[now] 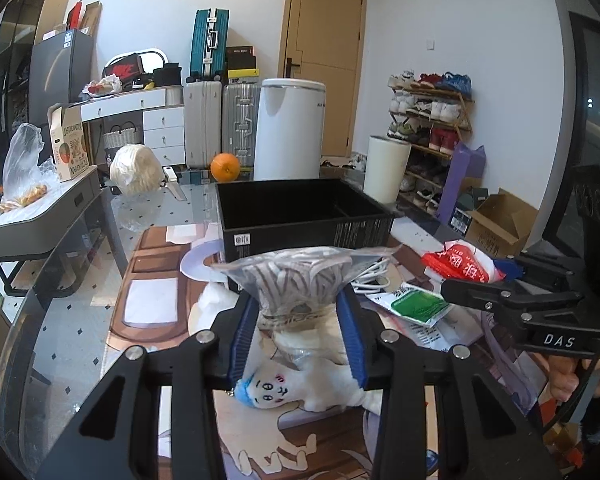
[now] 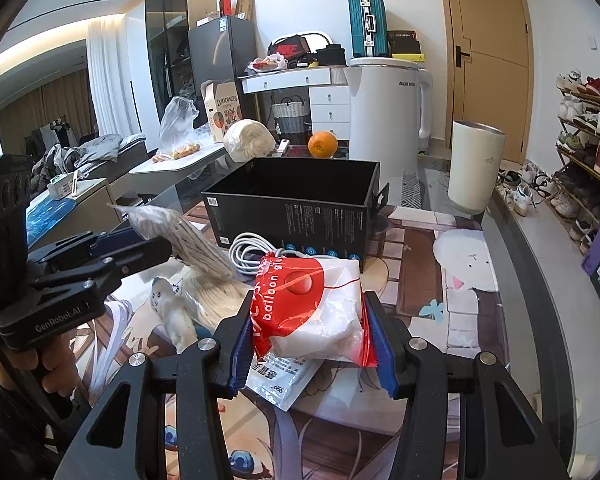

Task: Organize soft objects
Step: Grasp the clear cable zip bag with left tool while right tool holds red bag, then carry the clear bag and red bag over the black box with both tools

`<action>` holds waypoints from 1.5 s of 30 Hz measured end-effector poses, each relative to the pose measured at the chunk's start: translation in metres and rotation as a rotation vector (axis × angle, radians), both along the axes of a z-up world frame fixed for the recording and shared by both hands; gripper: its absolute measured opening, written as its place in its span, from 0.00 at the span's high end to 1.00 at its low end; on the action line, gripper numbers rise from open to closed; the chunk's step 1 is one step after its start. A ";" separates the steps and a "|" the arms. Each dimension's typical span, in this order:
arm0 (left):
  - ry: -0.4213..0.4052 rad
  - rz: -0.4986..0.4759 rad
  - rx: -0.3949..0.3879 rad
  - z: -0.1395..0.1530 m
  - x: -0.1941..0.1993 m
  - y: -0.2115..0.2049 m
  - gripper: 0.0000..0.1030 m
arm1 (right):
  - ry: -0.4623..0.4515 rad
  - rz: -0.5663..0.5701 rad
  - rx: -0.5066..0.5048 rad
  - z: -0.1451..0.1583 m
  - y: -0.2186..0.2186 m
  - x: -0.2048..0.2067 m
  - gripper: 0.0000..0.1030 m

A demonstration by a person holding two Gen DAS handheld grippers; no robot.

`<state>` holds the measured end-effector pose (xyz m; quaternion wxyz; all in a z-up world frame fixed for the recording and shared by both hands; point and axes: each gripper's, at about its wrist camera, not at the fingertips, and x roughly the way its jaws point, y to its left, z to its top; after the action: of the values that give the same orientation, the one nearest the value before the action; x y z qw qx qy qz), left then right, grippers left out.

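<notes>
Left claw (image 1: 300, 312) grips one striped cloth bag (image 1: 296, 276); right claw (image 2: 310, 344) grips one red-white packet (image 2: 312, 308).

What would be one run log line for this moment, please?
left gripper: shut on striped bag | right gripper: shut on red-white bag | black box: open, behind | both bags outside box

Open black cardboard box (image 2: 300, 216) sits mid-surface; round orange fruit (image 2: 323, 144) behind it. Coiled white cable (image 2: 256, 254) just before box. Cream cylindrical bin (image 2: 475, 166) right of box. White plush doll (image 1: 300, 376) nearest, before cable.
</notes>
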<state>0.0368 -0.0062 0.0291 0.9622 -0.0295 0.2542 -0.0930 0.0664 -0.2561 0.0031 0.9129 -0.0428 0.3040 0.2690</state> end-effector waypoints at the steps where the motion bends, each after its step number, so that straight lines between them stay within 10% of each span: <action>1: -0.003 0.001 0.000 0.001 0.000 0.000 0.63 | -0.004 0.002 0.000 0.001 0.001 -0.001 0.51; 25: 0.070 0.081 0.032 -0.018 0.026 -0.007 0.36 | -0.002 0.018 -0.002 -0.002 0.004 -0.003 0.51; 30: 0.058 0.062 0.003 -0.018 0.026 -0.005 0.61 | -0.001 0.022 -0.006 -0.003 0.004 -0.003 0.51; 45: -0.032 0.045 -0.019 0.012 0.003 0.006 0.65 | -0.027 0.034 0.002 0.007 0.008 -0.007 0.51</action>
<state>0.0402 0.0001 0.0409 0.9677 -0.0431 0.2372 -0.0742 0.0595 -0.2482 0.0097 0.9123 -0.0510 0.2905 0.2842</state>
